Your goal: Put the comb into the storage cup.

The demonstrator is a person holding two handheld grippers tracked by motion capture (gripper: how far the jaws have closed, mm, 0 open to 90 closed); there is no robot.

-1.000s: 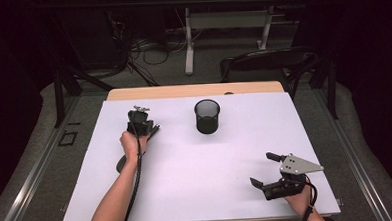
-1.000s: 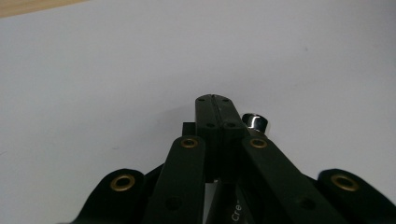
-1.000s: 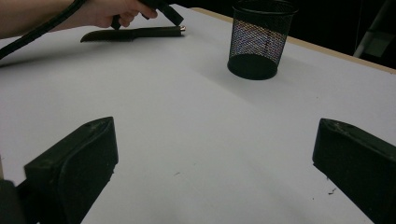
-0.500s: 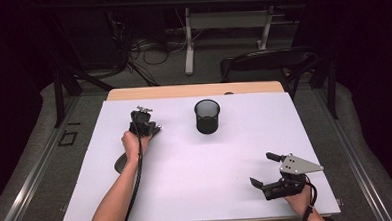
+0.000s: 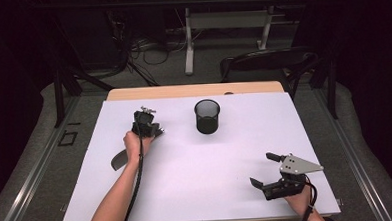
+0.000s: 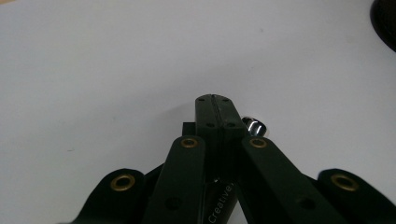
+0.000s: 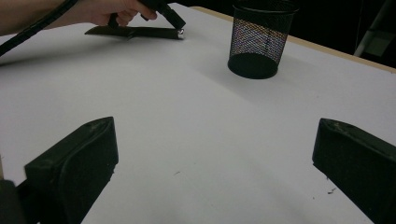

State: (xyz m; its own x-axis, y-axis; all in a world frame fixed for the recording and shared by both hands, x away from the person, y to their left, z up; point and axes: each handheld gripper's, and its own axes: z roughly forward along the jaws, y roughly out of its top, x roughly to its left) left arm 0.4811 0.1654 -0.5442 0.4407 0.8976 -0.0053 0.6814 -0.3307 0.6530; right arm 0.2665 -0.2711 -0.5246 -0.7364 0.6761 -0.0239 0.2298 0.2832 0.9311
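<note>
My left gripper (image 5: pixel 157 131) is held at the back left of the white table top (image 5: pixel 222 189), tilted down towards the surface. In the left gripper view its jaws (image 6: pixel 213 100) are pressed together. A black pen (image 6: pixel 219 207) with printed lettering runs under them, and its silver end (image 6: pixel 254 126) pokes out beside the tip. A black mesh cup (image 5: pixel 207 116) stands upright to the right of that gripper, apart from it. My right gripper (image 5: pixel 262 168) rests at the front right with its jaws wide apart (image 7: pixel 215 154) and nothing between them.
The mesh cup (image 7: pixel 261 39) looks empty from the right gripper view. A wooden table edge (image 5: pixel 193 90) runs along the back. Behind it are a dark chair (image 5: pixel 267 62), cables and a desk frame on the floor. A hand's shadow (image 5: pixel 118 159) lies near the left forearm.
</note>
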